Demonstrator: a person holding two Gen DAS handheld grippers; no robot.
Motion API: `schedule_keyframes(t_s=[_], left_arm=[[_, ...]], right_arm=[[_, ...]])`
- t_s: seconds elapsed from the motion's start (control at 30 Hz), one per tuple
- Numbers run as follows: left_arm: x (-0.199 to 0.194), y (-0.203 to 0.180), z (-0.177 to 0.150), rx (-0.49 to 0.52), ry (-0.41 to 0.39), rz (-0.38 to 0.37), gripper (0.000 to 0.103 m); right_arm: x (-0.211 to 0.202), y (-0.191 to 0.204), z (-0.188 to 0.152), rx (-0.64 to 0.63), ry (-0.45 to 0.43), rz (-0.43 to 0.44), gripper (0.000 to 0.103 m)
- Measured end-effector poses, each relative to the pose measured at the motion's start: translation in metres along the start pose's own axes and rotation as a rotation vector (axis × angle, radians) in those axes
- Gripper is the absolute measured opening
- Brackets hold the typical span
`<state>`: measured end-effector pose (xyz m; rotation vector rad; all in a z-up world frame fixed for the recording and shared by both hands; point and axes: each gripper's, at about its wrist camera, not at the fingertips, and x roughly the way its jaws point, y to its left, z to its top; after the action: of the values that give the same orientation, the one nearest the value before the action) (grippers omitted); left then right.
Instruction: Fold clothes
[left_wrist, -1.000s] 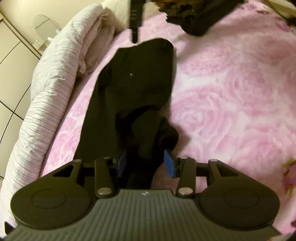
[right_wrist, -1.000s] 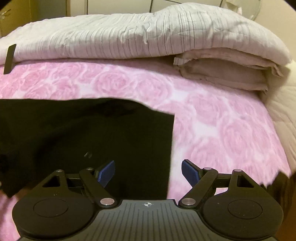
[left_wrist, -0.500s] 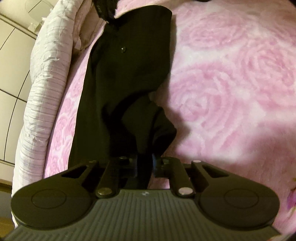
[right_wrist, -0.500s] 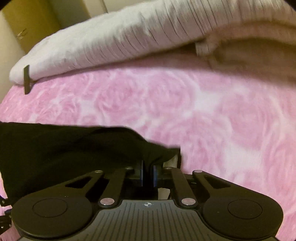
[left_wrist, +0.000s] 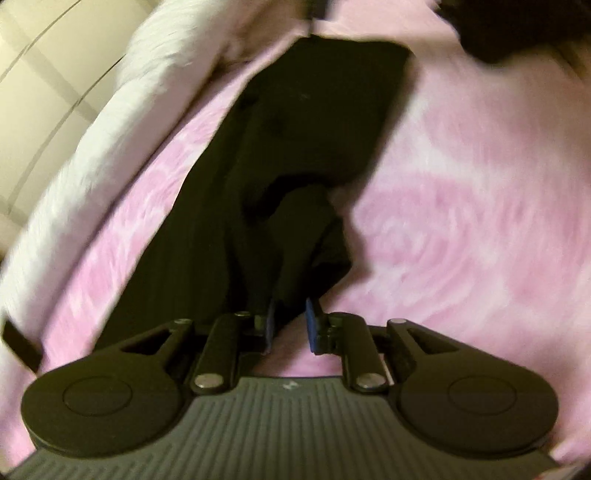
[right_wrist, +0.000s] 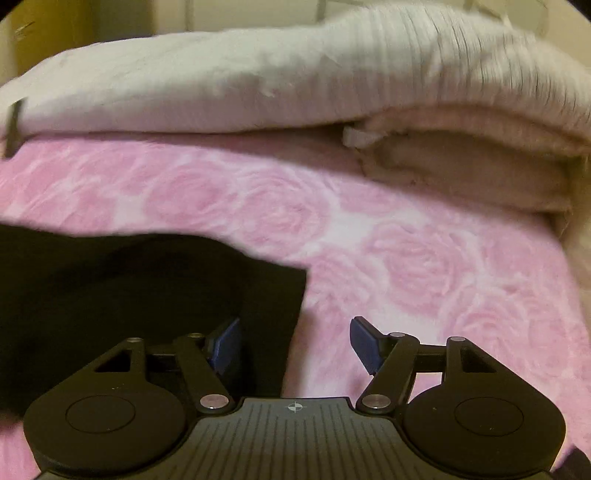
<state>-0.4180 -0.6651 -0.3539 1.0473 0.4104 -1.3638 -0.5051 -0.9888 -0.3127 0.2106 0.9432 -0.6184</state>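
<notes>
Pink rose-patterned bedding (right_wrist: 424, 266) is serving as your folding surface, with a pale ribbed quilt (right_wrist: 221, 85) and a folded beige blanket (right_wrist: 461, 155) lying bunched along its far edge, presumably pushed back to keep the middle free. Across that bedding the black garment (left_wrist: 314, 122) is lying as a long narrow strip, which suggests a lengthwise fold is already in place. Your left gripper (left_wrist: 289, 321) is sitting at the near end of the strip, where a gathered tongue of cloth is running in between the blue pads (left_wrist: 311, 325); the jaws are narrow and easing apart, so it looks as though you are releasing that end rather than carrying it, though blur is hiding whether the pads are touching the fabric. Your right gripper (right_wrist: 295, 345) is hovering over the garment's square corner (right_wrist: 291, 288), its jaws opening wide with only flat cloth and bedding beneath them and nothing pinched. Another dark heap (left_wrist: 498, 26) is waiting at the far side, likely next.
</notes>
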Motion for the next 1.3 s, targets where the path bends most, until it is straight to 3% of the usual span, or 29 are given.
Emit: schedule_keyframes(t_s=[0.17, 0.23, 0.27, 0.33, 0.47, 0.6, 0.67, 0.8, 0.97, 1.07, 1.17, 1.2, 1.23, 1.3], left_arm=[[0.000, 0.004, 0.004, -0.406, -0.029, -0.109, 0.016], [0.006, 0.009, 0.001, -0.550, -0.042, -0.107, 0.021], [0.008, 0.011, -0.001, -0.616, -0.051, -0.107, 0.029], [0.013, 0.018, -0.003, -0.727, -0.076, -0.118, 0.032], [0.022, 0.035, -0.005, -0.907, -0.128, -0.151, 0.032], [0.046, 0.049, -0.004, -1.045, -0.105, -0.207, 0.039], [0.056, 0.053, -0.005, -1.098, -0.086, -0.225, 0.035], [0.046, 0.069, -0.020, -1.145, -0.097, -0.294, 0.010], [0.020, 0.107, -0.032, -1.072, -0.151, -0.439, 0.005], [0.027, 0.122, -0.033, -1.033, -0.119, -0.528, 0.005], [0.038, 0.126, -0.030, -1.011, -0.070, -0.564, 0.005], [0.040, 0.127, -0.028, -0.996, -0.059, -0.567, 0.005], [0.042, 0.128, -0.024, -0.968, -0.054, -0.563, 0.005], [0.042, 0.126, -0.015, -0.879, -0.040, -0.554, 0.005]], right_arm=[[-0.040, 0.065, -0.058, -0.197, 0.007, 0.046, 0.067], [-0.042, 0.081, -0.077, -0.232, 0.031, 0.050, 0.067], [-0.042, 0.084, -0.083, -0.231, 0.039, 0.049, 0.067], [-0.042, 0.089, -0.095, -0.231, 0.054, 0.047, 0.067], [-0.043, 0.092, -0.106, -0.243, 0.067, 0.043, 0.067], [-0.042, 0.090, -0.101, -0.256, 0.044, 0.039, 0.067], [-0.043, 0.094, -0.099, -0.291, 0.020, 0.049, 0.067], [-0.045, 0.115, -0.104, -0.513, -0.050, 0.066, 0.067], [-0.031, 0.140, -0.120, -0.843, -0.109, 0.036, 0.067], [-0.014, 0.153, -0.135, -0.999, -0.116, -0.005, 0.066], [-0.002, 0.159, -0.146, -1.118, -0.132, -0.052, 0.064], [-0.001, 0.158, -0.147, -1.134, -0.137, -0.064, 0.055], [0.000, 0.154, -0.145, -1.147, -0.129, -0.081, 0.028], [-0.003, 0.144, -0.137, -1.153, -0.126, -0.085, 0.020]])
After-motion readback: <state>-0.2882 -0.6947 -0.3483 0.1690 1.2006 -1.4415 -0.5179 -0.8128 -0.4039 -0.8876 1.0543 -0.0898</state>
